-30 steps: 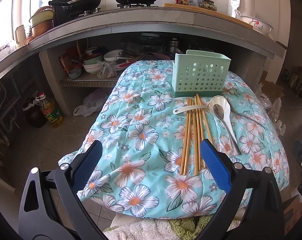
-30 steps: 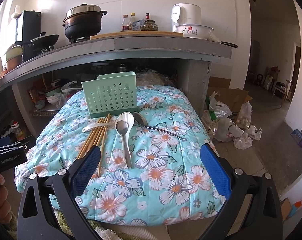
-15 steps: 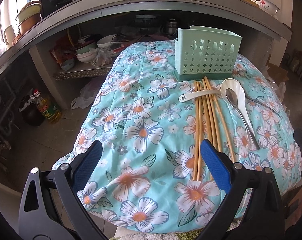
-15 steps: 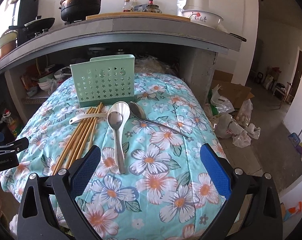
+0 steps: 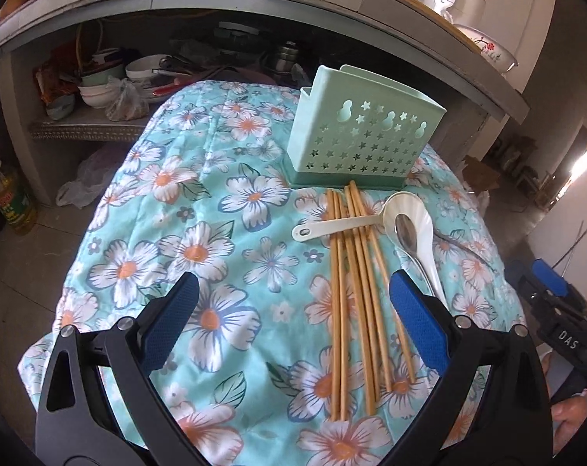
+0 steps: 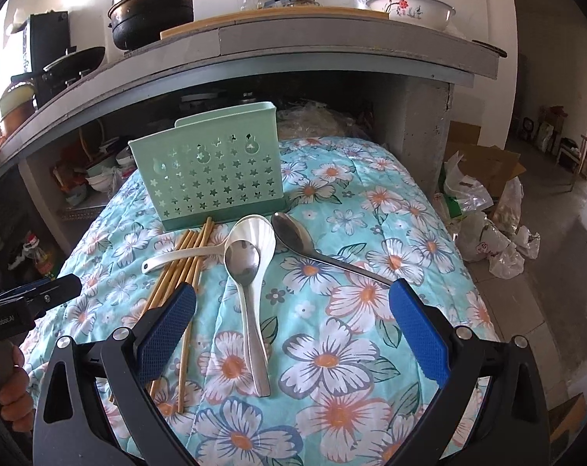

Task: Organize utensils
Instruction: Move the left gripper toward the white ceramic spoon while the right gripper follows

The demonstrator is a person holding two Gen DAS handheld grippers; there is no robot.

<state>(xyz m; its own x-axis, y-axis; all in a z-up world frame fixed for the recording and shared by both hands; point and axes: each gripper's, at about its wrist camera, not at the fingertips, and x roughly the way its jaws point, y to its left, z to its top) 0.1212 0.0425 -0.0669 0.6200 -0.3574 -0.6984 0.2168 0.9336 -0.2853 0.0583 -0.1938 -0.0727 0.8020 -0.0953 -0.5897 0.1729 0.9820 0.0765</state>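
A: Item one, left gripper (image 5: 293, 318): matte black frame with triangular cut-outs, two fingers (image 5: 169, 322) faced with blue dimpled pads, round silver screws at the pivots.

B: Item two, right gripper (image 6: 291, 328): same pattern, with black arms, blue textured pads (image 6: 419, 334) and silver screw heads.

A: Markings?

B: White lettering on each black body seen from the other camera; one reads "GenRobot.AI", the other possibly "DAS", partly cut off.

A: Hands?

B: Fingers (image 6: 15, 384) wrapped round a grey handle; no sleeve visible.

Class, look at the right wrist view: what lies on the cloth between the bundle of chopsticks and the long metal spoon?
The white ladle, with a smaller metal spoon resting in its bowl, lies between the chopsticks and the long metal spoon.
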